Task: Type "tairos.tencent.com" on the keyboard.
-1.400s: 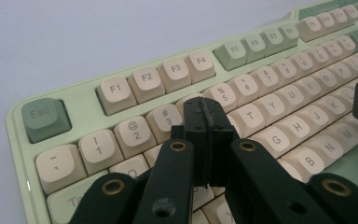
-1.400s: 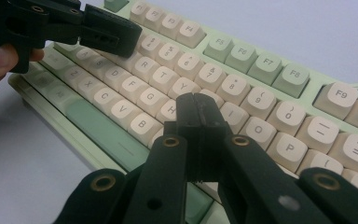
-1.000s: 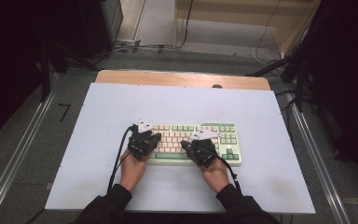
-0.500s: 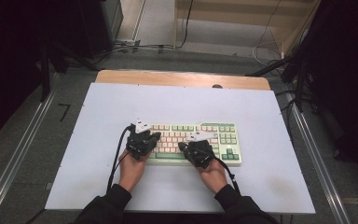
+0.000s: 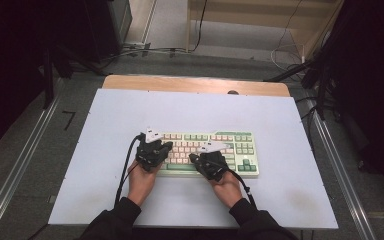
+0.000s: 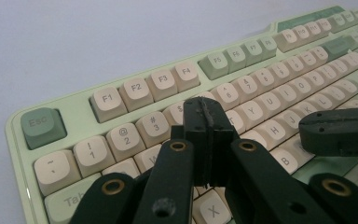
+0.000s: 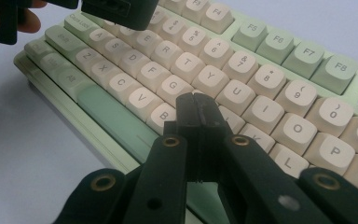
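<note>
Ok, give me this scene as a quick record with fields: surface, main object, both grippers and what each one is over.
surface: white table
object: green keyboard, cream keys
left gripper: shut, holds nothing, over the left letter keys
right gripper: shut, holds nothing, over the keys near B and N
hands: both at the keyboard's near edge

Lab: white table point(image 5: 130, 200), floor cables point(image 5: 145, 50), metal rails point(image 5: 20, 170).
</note>
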A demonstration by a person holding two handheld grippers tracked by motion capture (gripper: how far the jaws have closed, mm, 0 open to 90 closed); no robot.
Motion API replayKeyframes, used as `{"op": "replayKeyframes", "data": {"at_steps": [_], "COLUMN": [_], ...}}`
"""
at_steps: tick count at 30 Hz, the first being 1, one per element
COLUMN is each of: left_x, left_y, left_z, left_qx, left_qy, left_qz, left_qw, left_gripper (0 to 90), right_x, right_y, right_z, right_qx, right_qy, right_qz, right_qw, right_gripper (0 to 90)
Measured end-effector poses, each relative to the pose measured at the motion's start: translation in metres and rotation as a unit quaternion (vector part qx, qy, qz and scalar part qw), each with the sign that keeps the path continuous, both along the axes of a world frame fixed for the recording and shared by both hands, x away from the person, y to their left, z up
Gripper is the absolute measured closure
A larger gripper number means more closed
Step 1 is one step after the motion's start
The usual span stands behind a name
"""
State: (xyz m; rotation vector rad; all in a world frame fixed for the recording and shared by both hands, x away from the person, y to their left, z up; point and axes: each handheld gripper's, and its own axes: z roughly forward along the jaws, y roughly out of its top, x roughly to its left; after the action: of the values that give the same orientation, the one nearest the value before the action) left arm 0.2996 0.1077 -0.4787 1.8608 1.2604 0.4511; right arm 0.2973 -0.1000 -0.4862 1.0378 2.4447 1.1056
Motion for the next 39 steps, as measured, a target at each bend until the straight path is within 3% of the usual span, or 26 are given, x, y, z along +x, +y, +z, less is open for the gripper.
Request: {"op": "replayKeyframes", "data": {"at_steps": [30,34,39], "left_x": [-0.0004,-0.0003,0.0], "left_y": [-0.0003,0.0001,0.0], "left_z": [0.0005,0.0008,0.0009], "left_qx": [-0.004,-0.008,-0.014], "left_qy": [0.0,0.0,0.002], "left_qz": [0.001,0.001,0.001], "left_qw": [1.0,1.0,0.9999], "left_gripper": [90.0,90.0,90.0], "right_x": [-0.0004,0.0012,-0.0005], "right_y": [0.0028,0.0005,-0.0034], "right_z": [-0.0033,-0.0022,0.0047], "right_qx": [-0.006,0.003,0.014], "right_qy": [0.003,0.011,0.001], "right_qz": [0.001,0.001,-0.001], "right_qw": [1.0,0.9999,0.9999], "right_gripper": [87.3,87.3,87.3]}}
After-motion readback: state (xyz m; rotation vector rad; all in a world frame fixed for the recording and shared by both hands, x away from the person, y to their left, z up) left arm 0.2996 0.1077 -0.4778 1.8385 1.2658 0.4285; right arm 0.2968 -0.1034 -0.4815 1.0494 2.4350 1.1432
